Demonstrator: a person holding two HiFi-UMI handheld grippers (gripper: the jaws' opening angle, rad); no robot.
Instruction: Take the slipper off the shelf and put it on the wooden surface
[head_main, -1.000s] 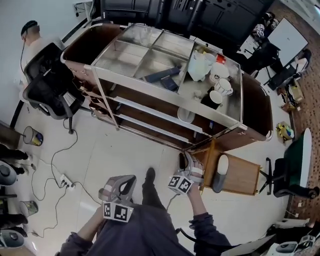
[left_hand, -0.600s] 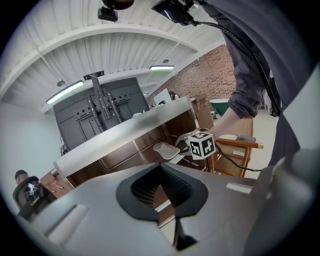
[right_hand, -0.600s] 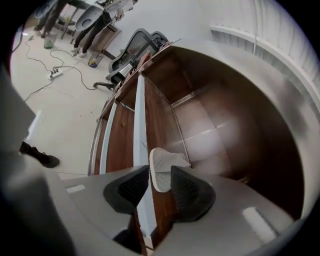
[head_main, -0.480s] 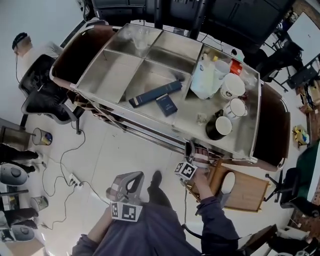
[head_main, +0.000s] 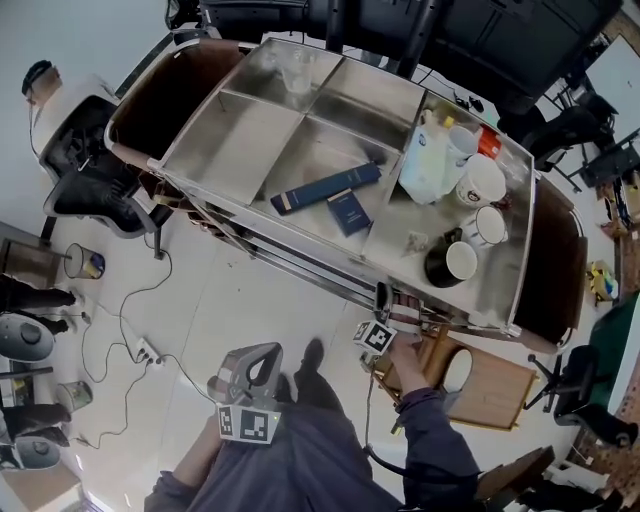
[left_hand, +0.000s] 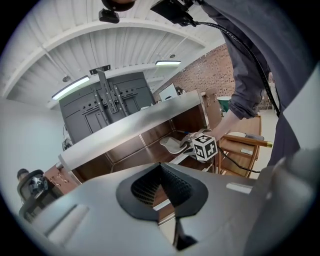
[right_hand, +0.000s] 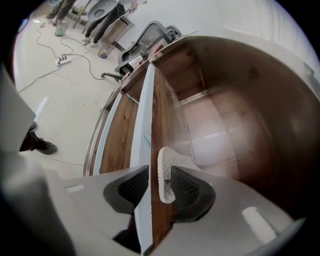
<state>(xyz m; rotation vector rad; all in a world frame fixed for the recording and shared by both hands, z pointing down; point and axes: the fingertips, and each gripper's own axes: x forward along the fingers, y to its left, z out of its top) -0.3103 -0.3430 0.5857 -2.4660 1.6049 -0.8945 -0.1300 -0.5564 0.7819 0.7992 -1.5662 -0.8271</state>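
Note:
A white slipper lies on a wooden shelf board inside the metal cart. My right gripper reaches into that shelf, its jaws apart. The slipper's rim and the board's white edge strip stand between the pads, and only the right pad is close to the slipper. In the head view the right gripper is tucked under the cart's top tray. The left gripper hangs low by my body, shut on nothing. The wooden stool stands to the right with another slipper on it.
The cart's top tray carries a blue book, a small dark book, a jug and mugs. An office chair stands at the left. Cables and a power strip lie on the floor.
The head camera has moved forward over the cart. My right gripper has pushed in under the tray's edge toward the shelf. The left gripper has stayed about where it was.

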